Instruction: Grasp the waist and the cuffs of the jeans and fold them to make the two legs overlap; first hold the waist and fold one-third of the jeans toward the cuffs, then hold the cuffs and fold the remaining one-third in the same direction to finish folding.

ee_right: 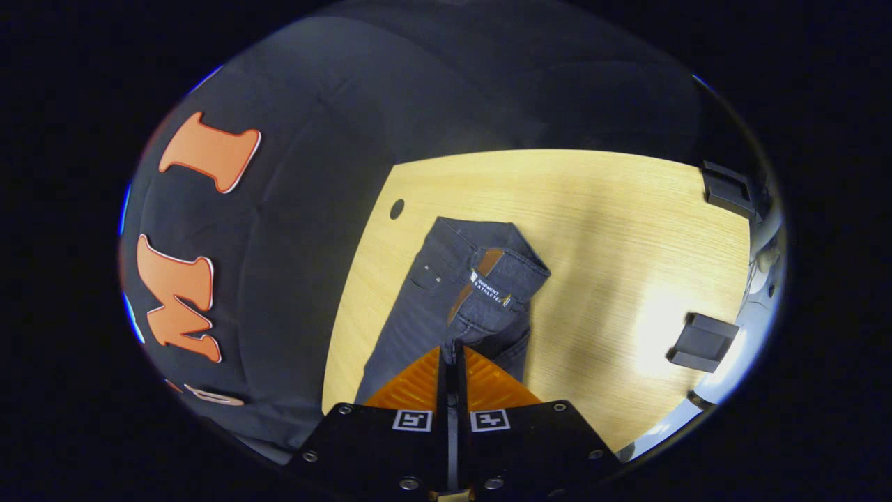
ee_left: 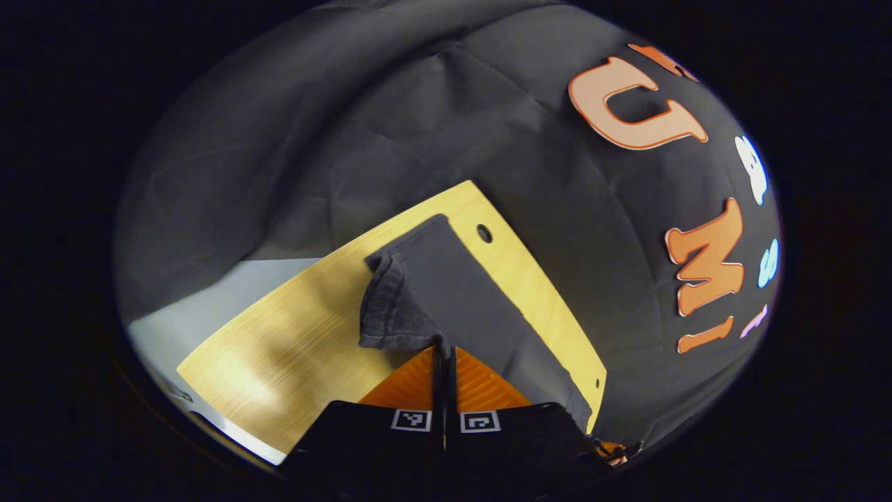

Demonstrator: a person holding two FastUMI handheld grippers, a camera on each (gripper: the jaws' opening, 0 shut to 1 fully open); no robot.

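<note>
your left gripper (ee_left: 443,346) is pinched tight on the cuff end of the jeans (ee_left: 460,293), and your right gripper (ee_right: 453,348) is pinched tight on the waist (ee_right: 498,282), both lifted a little off the wooden table (ee_right: 627,230). the jeans look soft and a bit heavy, so they will sag and flop. hold the thick hems, not the thin middle.

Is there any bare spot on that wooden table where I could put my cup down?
Yes. In the right gripper view, the table is bare between the jeans and the two dark clamps at its far edge. In the left gripper view, bare wood lies left of the jeans. The strip by the black cloth is crowded.
</note>
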